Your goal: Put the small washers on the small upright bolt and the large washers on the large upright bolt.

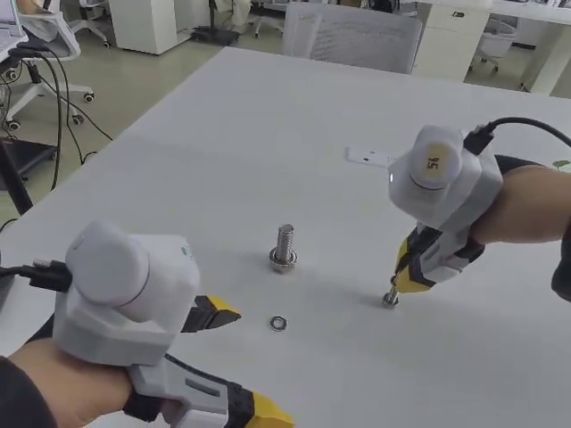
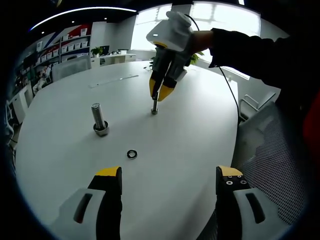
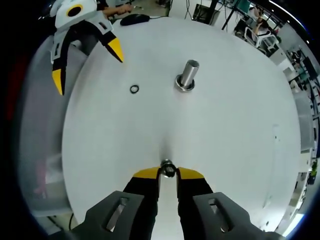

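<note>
The large upright bolt [image 1: 284, 245] stands mid-table with washers around its base. A loose washer [image 1: 278, 322] lies flat in front of it, also visible as a dark ring, the washer [image 2: 132, 154], ahead of my left gripper [image 2: 169, 172]. That left gripper [image 1: 248, 364] is open and holds nothing. To the right stands the small upright bolt [image 1: 391, 299]. My right gripper [image 1: 403, 278] points down onto its top. In the right gripper view the right gripper [image 3: 168, 172] has its jaws closed on a small round washer [image 3: 168, 169] sitting at the bolt's tip.
A white card [image 1: 370, 157] lies on the white table [image 1: 223, 134] behind the right gripper. A grey mesh chair [image 1: 352, 36] stands at the far edge. The table's left edge drops to floor with cables and chairs.
</note>
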Available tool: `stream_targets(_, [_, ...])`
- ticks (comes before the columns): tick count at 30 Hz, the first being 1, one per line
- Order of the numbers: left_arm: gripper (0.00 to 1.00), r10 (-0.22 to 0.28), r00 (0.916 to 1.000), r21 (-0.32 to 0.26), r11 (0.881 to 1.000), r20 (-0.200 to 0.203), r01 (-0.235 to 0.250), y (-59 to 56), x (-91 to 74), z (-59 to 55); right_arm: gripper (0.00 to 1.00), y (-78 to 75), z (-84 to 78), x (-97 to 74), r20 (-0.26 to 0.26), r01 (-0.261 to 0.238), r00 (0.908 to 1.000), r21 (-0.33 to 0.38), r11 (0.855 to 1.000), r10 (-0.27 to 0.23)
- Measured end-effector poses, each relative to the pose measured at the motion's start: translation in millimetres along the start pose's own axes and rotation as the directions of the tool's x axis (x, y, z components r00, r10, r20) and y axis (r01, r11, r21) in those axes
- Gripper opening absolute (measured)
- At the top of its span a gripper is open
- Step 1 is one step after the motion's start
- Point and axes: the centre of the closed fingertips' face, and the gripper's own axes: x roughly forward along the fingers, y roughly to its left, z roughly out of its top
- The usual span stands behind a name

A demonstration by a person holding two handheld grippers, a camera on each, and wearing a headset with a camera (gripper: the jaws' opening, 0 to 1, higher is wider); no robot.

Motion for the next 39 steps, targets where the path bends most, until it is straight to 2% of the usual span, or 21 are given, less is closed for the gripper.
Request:
stream_targets(15, [0.76,0.001,1.0,-0.004,1.0,-0.005,-0.001,0.6,0.5,-0.3,0.14,5.4,-3.3,20.6,0.009,-0.031,0.9995,0.023,0.999,0.031])
stream_targets(39, [0.75,0.0,1.0,-0.005,1.0,-0.009,0.0,0.2,1.7,-0.2,0.16,4.8,-4.1,25.5,0.02,-0.034,0.9993,0.042,0.999,0.033])
